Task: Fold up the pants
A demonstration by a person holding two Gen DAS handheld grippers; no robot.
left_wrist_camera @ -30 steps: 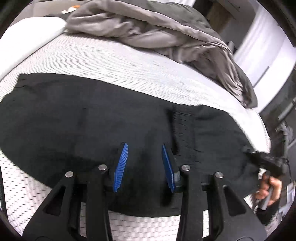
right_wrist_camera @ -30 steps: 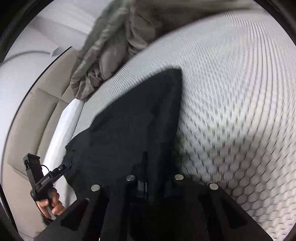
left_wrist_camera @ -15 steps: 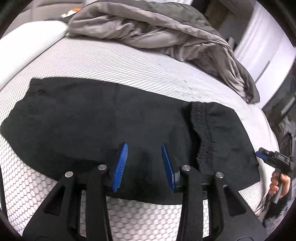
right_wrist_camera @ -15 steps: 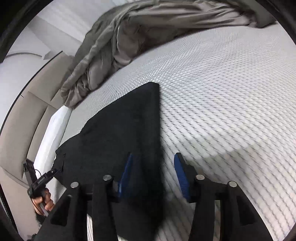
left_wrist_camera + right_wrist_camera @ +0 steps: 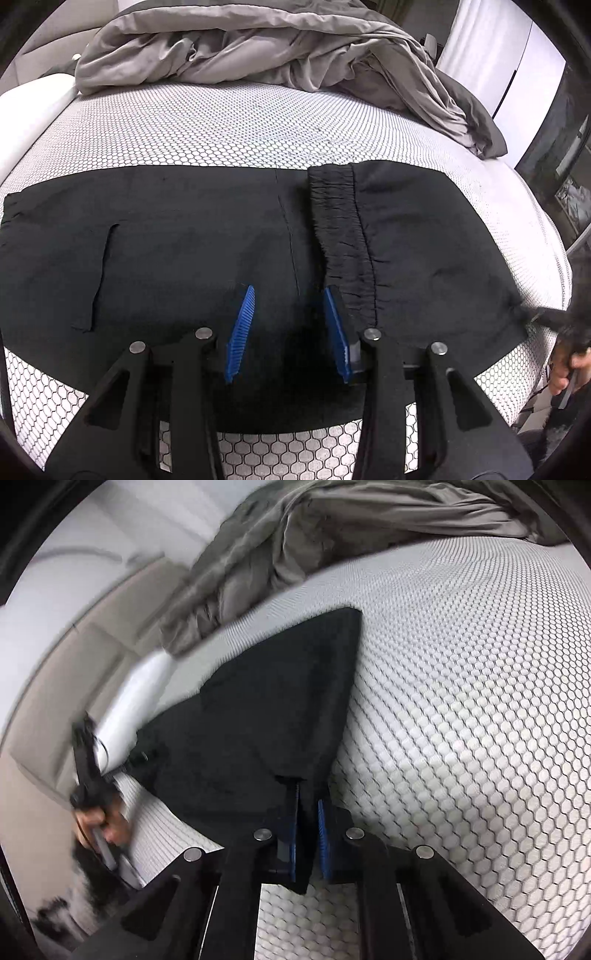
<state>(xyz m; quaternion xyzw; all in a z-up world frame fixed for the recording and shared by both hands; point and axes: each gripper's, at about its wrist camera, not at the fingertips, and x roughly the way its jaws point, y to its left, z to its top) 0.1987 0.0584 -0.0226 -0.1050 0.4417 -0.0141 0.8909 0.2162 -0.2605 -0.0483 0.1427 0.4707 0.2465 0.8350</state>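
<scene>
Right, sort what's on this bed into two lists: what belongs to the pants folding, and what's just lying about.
Belongs to the job:
- black pants, spread flat
- their waistband, folded over onto them
- right gripper, shut on a pants edge
- left gripper, jaws apart over the pants

Just lying about:
- grey blanket, bunched at the far end
- mattress

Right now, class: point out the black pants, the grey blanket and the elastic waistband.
black pants (image 5: 166, 251), left wrist view, flat leg fabric.
grey blanket (image 5: 258, 48), left wrist view, crumpled middle.
elastic waistband (image 5: 343, 236), left wrist view, gathered strip.
</scene>
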